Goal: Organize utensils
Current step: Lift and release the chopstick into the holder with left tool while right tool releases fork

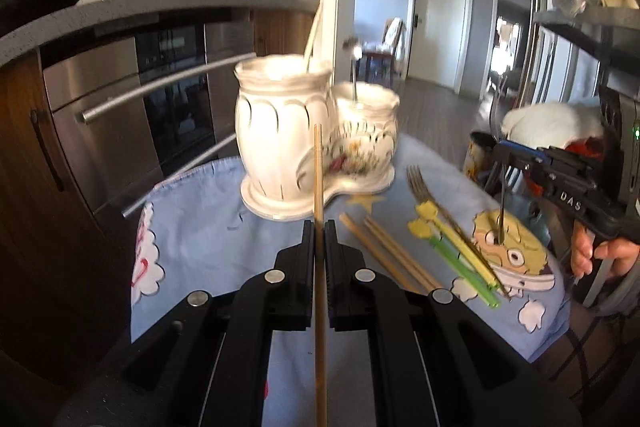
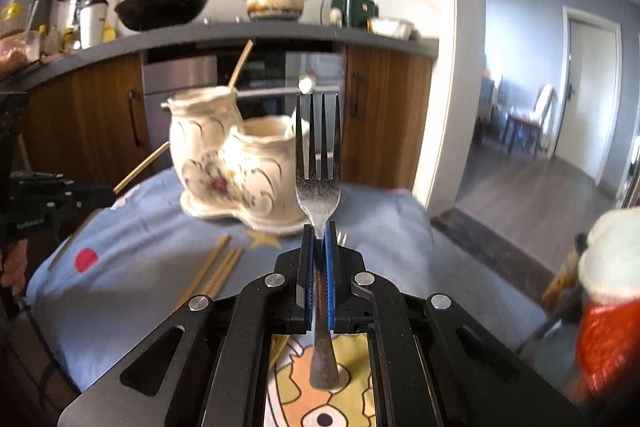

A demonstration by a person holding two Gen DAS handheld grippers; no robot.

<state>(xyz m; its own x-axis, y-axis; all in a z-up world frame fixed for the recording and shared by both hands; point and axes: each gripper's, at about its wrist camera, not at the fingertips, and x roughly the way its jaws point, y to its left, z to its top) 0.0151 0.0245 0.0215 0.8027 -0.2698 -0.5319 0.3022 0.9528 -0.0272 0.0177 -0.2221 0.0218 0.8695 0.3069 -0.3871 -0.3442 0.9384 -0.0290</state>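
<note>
A white ceramic double utensil holder [image 1: 312,143] stands on the blue tablecloth [image 1: 200,239]; it also shows in the right wrist view [image 2: 236,163]. Its taller pot holds a chopstick, its lower pot a metal utensil. My left gripper [image 1: 319,231] is shut on a wooden chopstick [image 1: 319,179], held just in front of the holder. My right gripper [image 2: 319,231] is shut on a metal fork [image 2: 318,155], tines up, above the cloth to the right of the holder. Loose chopsticks [image 1: 384,255], another fork [image 1: 424,187] and green and yellow picks [image 1: 460,259] lie on the cloth.
Behind the table are an oven [image 1: 132,131] with bar handles and a counter [image 2: 240,35] with a wok and pots. A shelf rack [image 1: 580,27] and a white bundle [image 1: 552,123] stand at the right. An open doorway [image 2: 540,107] leads to another room.
</note>
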